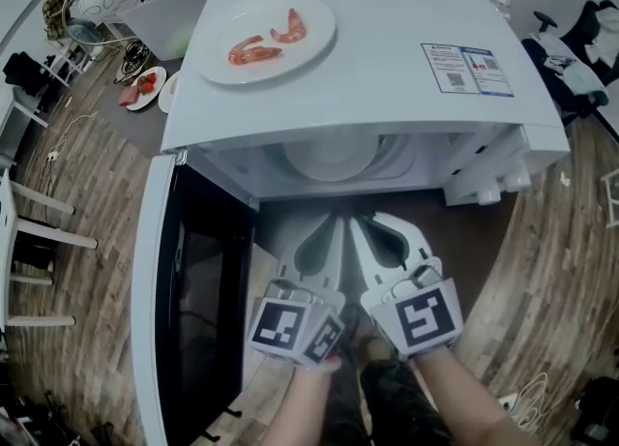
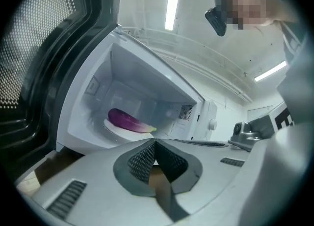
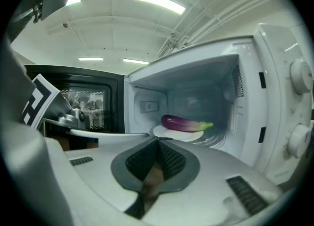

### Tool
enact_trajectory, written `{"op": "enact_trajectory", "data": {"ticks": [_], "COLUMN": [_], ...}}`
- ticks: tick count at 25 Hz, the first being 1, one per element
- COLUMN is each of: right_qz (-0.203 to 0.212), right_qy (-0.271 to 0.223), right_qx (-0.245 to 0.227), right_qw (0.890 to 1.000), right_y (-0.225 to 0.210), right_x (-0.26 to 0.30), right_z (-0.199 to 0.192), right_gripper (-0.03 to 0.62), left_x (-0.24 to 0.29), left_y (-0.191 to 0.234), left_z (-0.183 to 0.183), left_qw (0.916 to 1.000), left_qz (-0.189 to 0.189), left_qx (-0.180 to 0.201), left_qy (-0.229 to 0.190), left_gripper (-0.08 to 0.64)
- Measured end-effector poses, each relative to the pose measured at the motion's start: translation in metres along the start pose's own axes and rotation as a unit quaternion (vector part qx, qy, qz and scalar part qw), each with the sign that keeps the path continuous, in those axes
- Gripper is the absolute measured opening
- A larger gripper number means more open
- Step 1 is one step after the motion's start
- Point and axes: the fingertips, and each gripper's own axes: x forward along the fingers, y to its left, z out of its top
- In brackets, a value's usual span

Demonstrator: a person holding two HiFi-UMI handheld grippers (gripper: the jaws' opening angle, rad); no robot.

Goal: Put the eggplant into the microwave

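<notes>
Holding L tool (image 2: pixel 155 141) & R tool (image 3: pixel 158 140) closed, both empty; I'm seeing eggplant (image 3: pixel 186 122) lying on plate (image 3: pixel 172 134) inside open microwave (image 1: pixel 387 76).

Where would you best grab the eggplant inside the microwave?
Probably around its thick purple middle, coming in through the open front. The eggplant lies sideways on the plate, so jaws can straddle its width; the green stem end tapers.

Lab-like room: strip lights (image 3: pixel 156 2), floor cables (image 1: pixel 530 401), microwave (image 1: pixel 387 57)
</notes>
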Motion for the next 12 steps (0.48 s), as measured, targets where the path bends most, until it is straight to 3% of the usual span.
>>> {"op": "enact_trajectory", "data": {"ticks": [12], "right_qz": [0.022], "right_qy": [0.007], "right_qx": [0.001], "right_qw": [1.0], "right_y": [0.025], "right_x": [-0.066], "right_z": [0.003], "right_gripper": [0.002], "left_x": [-0.05], "left_y": [-0.052], "left_z": [-0.008], "left_qw": [0.9999], "left_qz": [-0.003], "left_qx": [0.014], "left_qy": [0.008], "left_gripper": [0.002]}}
